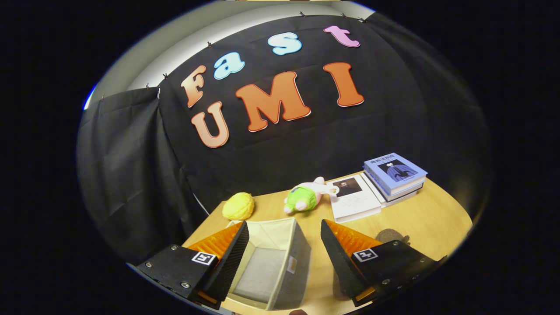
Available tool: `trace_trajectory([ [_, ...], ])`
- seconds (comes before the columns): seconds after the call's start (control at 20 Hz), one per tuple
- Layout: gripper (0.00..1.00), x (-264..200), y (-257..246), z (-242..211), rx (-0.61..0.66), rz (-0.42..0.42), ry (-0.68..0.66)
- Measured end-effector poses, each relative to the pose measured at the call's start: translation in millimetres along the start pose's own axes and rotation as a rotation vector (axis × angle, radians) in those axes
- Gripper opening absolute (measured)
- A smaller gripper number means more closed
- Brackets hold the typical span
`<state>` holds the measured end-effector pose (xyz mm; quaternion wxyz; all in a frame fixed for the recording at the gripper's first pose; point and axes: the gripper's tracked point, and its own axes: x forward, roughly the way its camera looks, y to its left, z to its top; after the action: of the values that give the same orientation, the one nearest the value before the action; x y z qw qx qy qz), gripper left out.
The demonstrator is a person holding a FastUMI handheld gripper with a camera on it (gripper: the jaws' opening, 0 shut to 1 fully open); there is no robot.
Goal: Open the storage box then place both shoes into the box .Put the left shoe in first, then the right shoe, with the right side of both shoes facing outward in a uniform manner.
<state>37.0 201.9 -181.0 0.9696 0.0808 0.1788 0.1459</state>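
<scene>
Claw (284, 232) spread wide and holding nothing, open storage box (273, 262) (grey-walled, pale lining) between its fingers on the bench (428, 218), beyond it a yellow plush (238, 206), green-and-pink plush toy (304, 197), stacked books (396, 177) beside a white book (354, 199).

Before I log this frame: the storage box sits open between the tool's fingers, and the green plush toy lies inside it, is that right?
Not quite. The gripper view shows the storage box open and empty between the open tool's fingers; the green plush toy lies on the table beyond the box, between the yellow plush ball and the white book.
</scene>
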Motion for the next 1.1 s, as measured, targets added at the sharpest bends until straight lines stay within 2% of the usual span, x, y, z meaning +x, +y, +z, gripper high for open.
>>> trace_trajectory([
  [0.15, 0.98, 3, -28, -22, -0.034, -0.063, 0.022],
  [0.55, 0.95, 11, -86, -90, -0.001, -0.175, 0.133],
  [1.1, 0.60, 20, -119, -157, -0.016, -0.261, 0.264],
])
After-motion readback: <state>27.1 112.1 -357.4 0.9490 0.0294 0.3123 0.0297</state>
